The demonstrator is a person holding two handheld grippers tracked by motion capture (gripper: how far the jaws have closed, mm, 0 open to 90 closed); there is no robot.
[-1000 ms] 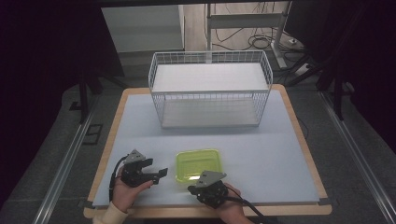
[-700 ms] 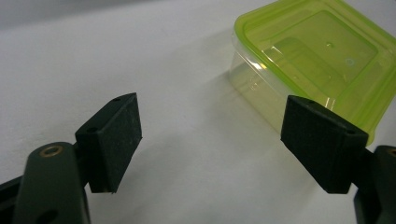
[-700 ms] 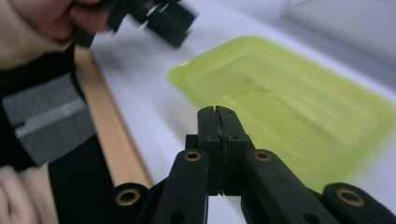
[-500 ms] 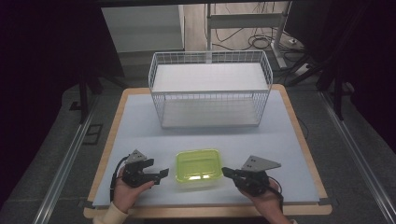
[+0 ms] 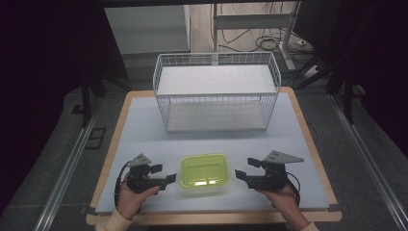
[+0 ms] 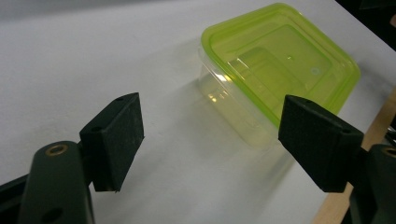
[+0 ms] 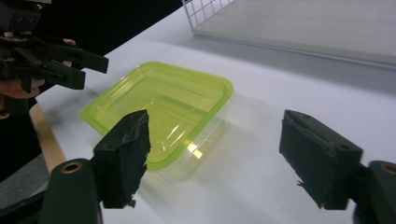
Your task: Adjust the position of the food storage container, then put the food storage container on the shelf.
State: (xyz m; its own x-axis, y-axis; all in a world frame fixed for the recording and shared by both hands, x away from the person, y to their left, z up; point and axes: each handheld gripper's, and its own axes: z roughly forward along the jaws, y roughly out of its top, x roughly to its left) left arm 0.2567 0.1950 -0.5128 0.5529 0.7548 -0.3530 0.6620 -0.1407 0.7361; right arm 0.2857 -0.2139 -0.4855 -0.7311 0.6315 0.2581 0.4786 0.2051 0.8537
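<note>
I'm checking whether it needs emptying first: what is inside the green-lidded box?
Through the clear walls and tinted lid, the box looks empty; only table shows beneath it. The far corners, under lid glare, cannot be checked.

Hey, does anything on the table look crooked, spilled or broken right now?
Nothing stands out. The green-lidded container sits flat with its lid on, between the open left gripper and open right gripper, neither touching it. The wire basket stands upright behind, and the table shows no spills.
</note>
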